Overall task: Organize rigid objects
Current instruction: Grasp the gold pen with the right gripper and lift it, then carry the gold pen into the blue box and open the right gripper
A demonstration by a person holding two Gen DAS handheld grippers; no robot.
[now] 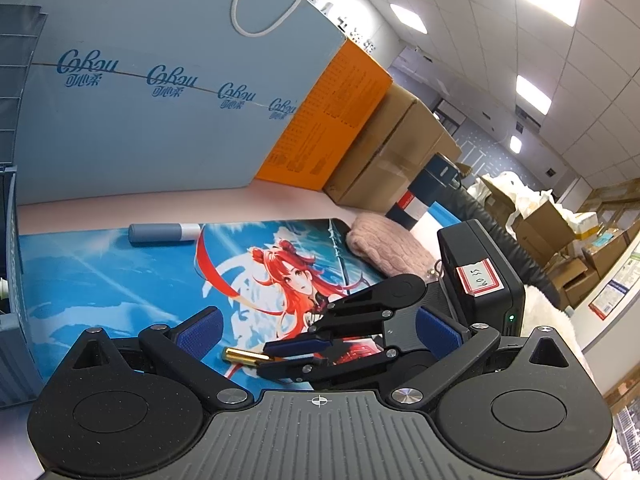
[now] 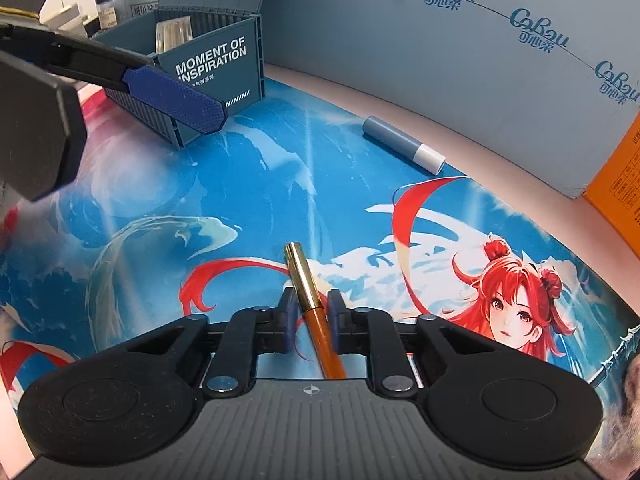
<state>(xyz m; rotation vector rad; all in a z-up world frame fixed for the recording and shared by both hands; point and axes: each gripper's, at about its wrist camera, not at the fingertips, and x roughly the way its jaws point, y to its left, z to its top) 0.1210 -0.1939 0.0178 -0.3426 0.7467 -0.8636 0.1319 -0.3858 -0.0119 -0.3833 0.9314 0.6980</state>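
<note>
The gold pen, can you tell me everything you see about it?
The pen is thin, with a shiny gold cap that looks like metal and an orange barrel. It lies low over the blue picture mat, gold end pointing away toward the box. The right tool is shut on it, one blue pad on each side near where gold meets orange. Its back end is hidden under the tool.

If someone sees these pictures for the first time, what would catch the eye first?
Probably the bright blue desk mat with its red-haired cartoon girl, which fills the middle of the desk. Next, the gold and orange pen clamped in the right tool near the mat's front.
</note>
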